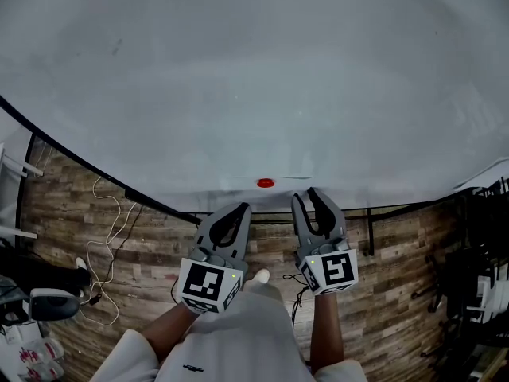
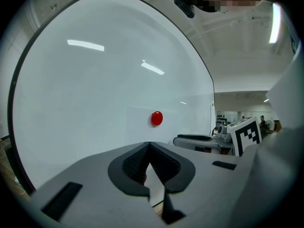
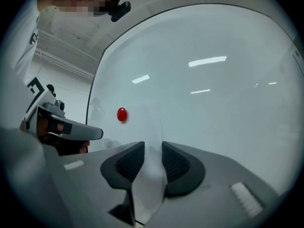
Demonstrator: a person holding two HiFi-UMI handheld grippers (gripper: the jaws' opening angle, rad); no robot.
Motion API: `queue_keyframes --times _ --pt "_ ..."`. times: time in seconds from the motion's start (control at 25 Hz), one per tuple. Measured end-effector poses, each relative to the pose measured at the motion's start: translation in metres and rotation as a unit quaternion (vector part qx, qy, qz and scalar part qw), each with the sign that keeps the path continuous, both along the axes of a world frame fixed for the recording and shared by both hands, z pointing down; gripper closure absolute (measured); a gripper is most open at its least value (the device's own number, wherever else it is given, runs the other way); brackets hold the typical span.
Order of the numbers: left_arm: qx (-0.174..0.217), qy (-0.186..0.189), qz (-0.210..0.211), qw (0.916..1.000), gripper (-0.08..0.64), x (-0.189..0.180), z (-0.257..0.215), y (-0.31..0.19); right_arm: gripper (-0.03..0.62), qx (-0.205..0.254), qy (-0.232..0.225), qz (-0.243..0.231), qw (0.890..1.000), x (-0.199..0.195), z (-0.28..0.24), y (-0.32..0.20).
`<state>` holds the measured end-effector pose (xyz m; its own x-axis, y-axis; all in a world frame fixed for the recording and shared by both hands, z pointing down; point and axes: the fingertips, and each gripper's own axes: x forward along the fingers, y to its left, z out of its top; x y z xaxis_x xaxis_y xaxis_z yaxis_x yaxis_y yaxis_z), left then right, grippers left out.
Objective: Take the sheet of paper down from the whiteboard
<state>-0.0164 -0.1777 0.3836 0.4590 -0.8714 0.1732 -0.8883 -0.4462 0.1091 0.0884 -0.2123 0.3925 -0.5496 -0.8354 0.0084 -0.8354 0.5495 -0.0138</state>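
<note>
Paper (image 2: 137, 132) pinned by red magnet (image 2: 156, 118), whiteboard (image 2: 85, 94)

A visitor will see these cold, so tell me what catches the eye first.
The red magnet stands out, a lone spot of colour low on the wide whiteboard, pinning a barely visible sheet of paper. At the board's lower edge, side by side, sit the left gripper, jaws together, and the right gripper, jaws apart.
</note>
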Motion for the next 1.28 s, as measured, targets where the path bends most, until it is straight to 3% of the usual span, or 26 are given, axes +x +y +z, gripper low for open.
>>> queue_keyframes --times 0.64,0.84,1.28 --pt "0.008 -0.001 0.003 1.0 0.554 -0.005 -0.007 -0.001 0.482 -0.005 -0.009 -0.022 1.0 -0.006 -0.001 0.004" --pt "0.008 0.0 0.006 1.0 0.554 -0.005 -0.008 -0.002 0.568 0.004 -0.011 -0.01 1.0 -0.002 -0.006 0.005" --pt "0.021 -0.009 0.013 0.9997 0.554 0.003 -0.016 -0.005 0.578 0.007 -0.006 0.001 1.0 -0.002 -0.007 0.01"
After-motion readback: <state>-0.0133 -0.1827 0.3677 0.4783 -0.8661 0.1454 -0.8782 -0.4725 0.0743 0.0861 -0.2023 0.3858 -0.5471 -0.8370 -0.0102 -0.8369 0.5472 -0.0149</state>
